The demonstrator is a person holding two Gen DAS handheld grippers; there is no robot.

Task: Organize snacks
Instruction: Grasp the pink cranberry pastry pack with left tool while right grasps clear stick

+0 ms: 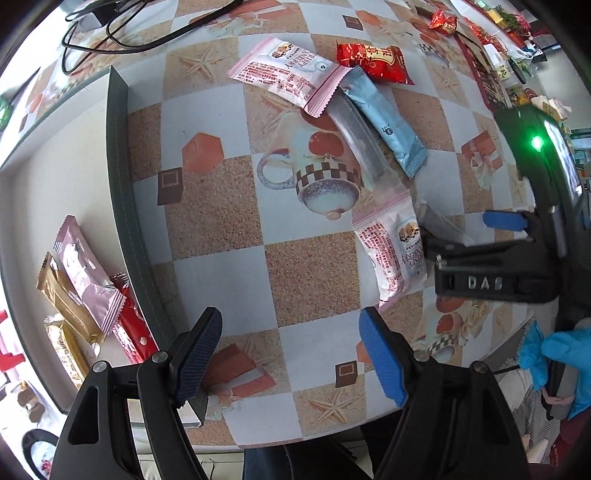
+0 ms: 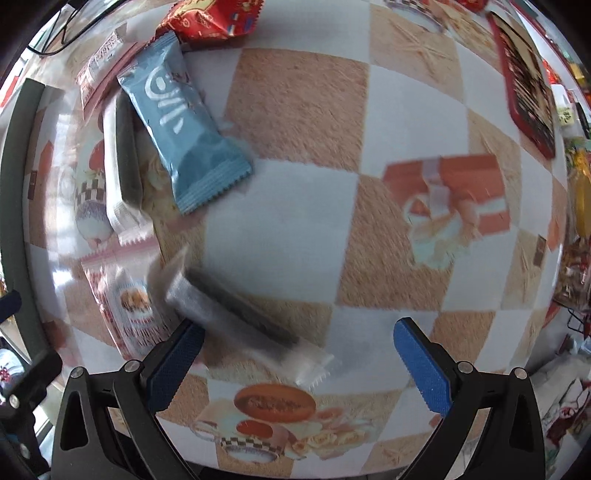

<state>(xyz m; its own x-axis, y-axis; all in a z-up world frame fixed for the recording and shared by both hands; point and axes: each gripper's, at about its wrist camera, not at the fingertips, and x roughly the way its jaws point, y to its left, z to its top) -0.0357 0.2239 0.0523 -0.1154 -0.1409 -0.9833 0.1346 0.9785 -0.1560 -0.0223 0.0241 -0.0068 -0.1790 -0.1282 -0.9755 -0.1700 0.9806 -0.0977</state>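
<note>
Snack packets lie on the checkered tablecloth: two pink-and-white packets (image 1: pixel 288 72) (image 1: pixel 393 247), a light blue bar (image 1: pixel 384 120) (image 2: pixel 183 133), a red packet (image 1: pixel 373 61), a silver bar (image 1: pixel 356 136) (image 2: pixel 120 162) and a second silver bar (image 2: pixel 236 321). My left gripper (image 1: pixel 291 354) is open and empty above the cloth. My right gripper (image 2: pixel 295 362) is open; the second silver bar lies between its fingers, against the left pad (image 2: pixel 177 365). In the left wrist view the right gripper (image 1: pixel 465 236) is beside the near pink packet.
A dark-rimmed tray (image 1: pixel 122 206) on the left holds a gold bar (image 1: pixel 68 302), a pink packet (image 1: pixel 88 273), a red packet (image 1: pixel 131 328) and one more. Black cables (image 1: pixel 110 33) lie at the far left. A red case (image 2: pixel 528 81) and more goods sit at the far right.
</note>
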